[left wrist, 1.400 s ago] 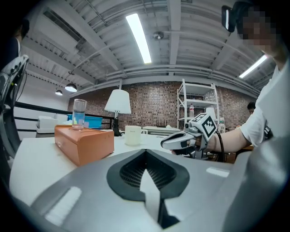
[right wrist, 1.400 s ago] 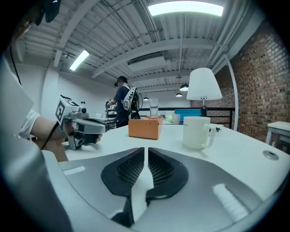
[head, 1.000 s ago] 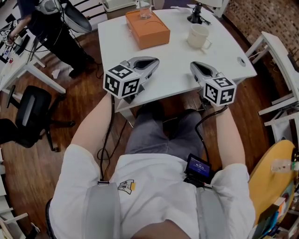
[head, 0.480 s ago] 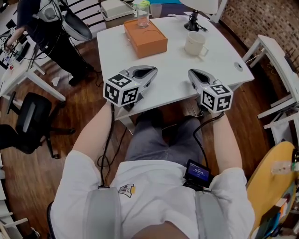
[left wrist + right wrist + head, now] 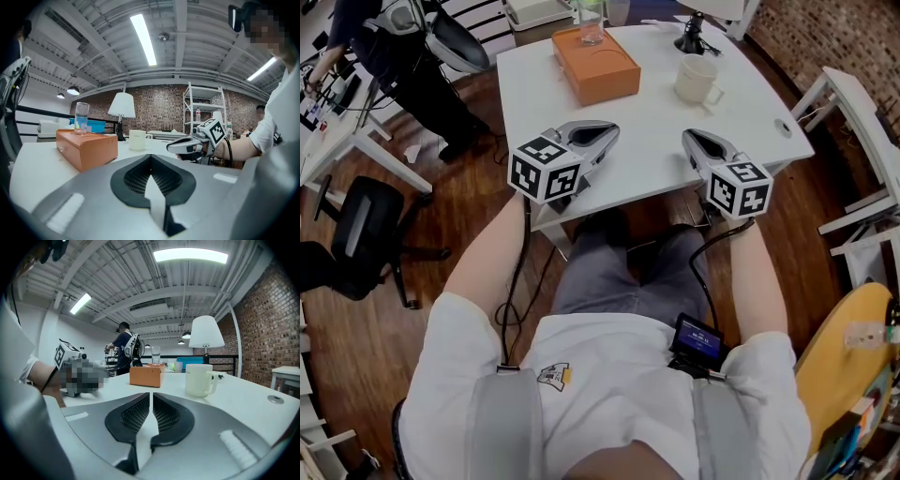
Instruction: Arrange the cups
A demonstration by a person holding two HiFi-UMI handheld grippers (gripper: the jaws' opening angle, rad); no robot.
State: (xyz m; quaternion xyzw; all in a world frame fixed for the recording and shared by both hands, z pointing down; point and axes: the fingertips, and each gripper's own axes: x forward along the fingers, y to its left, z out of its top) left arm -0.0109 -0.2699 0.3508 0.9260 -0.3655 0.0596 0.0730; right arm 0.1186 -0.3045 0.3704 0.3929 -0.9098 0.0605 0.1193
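A white mug (image 5: 697, 78) stands on the white table (image 5: 647, 141) at the right, handle toward the near right. A clear glass (image 5: 591, 23) stands on an orange box (image 5: 595, 64) at the table's far side. My left gripper (image 5: 602, 131) rests shut and empty over the table's near edge, pointing at the box (image 5: 86, 147) and glass (image 5: 81, 117). My right gripper (image 5: 692, 139) is level with it on the right, jaws shut with nothing between them. The mug (image 5: 199, 379) stands ahead of the right gripper (image 5: 151, 397), well apart from it.
A lamp (image 5: 691, 37) stands behind the mug. A cable grommet (image 5: 784, 125) sits near the table's right edge. A person (image 5: 394, 37) works at a desk at the far left, with an office chair (image 5: 356, 225) nearby. White furniture (image 5: 862, 122) stands at the right.
Both grippers and the cups stay where they were. Only the head view shifts slightly.
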